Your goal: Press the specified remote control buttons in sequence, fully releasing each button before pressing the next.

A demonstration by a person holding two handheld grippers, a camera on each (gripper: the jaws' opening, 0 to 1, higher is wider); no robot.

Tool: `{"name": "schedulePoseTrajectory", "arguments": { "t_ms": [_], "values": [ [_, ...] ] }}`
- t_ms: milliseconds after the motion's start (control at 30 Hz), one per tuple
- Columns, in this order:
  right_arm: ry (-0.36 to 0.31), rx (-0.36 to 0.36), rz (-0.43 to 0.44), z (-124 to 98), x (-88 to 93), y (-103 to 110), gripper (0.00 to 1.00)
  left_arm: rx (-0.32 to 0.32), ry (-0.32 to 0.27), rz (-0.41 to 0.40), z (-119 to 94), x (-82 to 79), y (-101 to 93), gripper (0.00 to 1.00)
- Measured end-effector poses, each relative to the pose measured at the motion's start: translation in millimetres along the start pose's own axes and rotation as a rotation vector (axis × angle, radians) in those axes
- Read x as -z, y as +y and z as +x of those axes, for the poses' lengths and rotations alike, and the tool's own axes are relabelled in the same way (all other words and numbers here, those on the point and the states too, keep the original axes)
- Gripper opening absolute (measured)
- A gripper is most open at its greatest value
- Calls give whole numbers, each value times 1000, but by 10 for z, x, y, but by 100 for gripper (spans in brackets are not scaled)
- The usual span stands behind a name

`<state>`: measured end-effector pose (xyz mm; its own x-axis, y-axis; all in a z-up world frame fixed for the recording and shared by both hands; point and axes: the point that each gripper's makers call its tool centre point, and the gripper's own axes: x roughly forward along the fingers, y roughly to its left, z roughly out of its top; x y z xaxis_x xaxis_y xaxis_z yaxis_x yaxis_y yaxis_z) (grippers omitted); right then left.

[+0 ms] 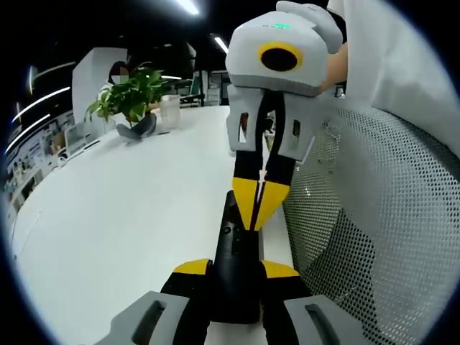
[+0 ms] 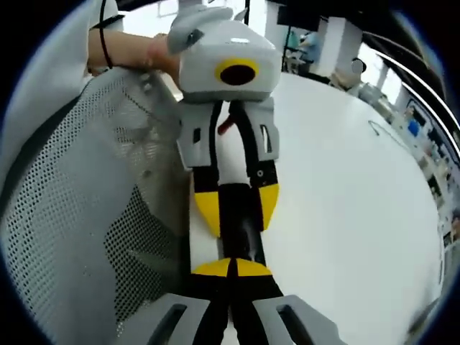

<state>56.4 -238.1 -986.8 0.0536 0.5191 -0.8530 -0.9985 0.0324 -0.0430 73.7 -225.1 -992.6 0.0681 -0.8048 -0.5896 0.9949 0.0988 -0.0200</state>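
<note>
slim black remote [image 1: 233, 266], smooth white table [image 1: 129, 215]

1. The left gripper [image 1: 233, 277] rises from the bottom of the left gripper view, its yellow-tipped jaws closed against the sides of a black remote control [image 1: 235, 266].
2. The remote control lies lengthwise over the white bench [image 1: 122, 215], near the bench's edge.
3. The right gripper [image 1: 256, 215] comes down from above, jaws together, their yellow tips touching the top face of the remote control.
4. A mesh chair back [image 1: 366, 237] stands just beside the bench.
5. A potted plant [image 1: 133, 100] sits far back on the bench.
</note>
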Motion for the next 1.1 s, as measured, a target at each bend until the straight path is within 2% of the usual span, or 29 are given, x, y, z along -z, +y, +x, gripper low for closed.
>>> {"name": "schedulePoseTrajectory", "arguments": {
  "t_ms": [267,433,633,900,1000,1100],
  "values": [
    [43,-2,-25,29,8,17,0,3,-1,2,1,-2,-12,25],
    [31,6,-18,27,16,13,0,7,-1,4,-2,-7,-16,26],
    [-56,14,151,12,5,-7,0,6,2,8,-4,-6,-14,26],
    [-65,18,192,12,-1,-1,0,-11,60,-6,-163,113,9,26],
    [-97,19,232,-8,1,-6,0,-11,68,0,-148,117,-7,26],
    [-104,49,257,-42,25,-42,0,-8,71,1,-138,120,-7,25]
  ]
}}
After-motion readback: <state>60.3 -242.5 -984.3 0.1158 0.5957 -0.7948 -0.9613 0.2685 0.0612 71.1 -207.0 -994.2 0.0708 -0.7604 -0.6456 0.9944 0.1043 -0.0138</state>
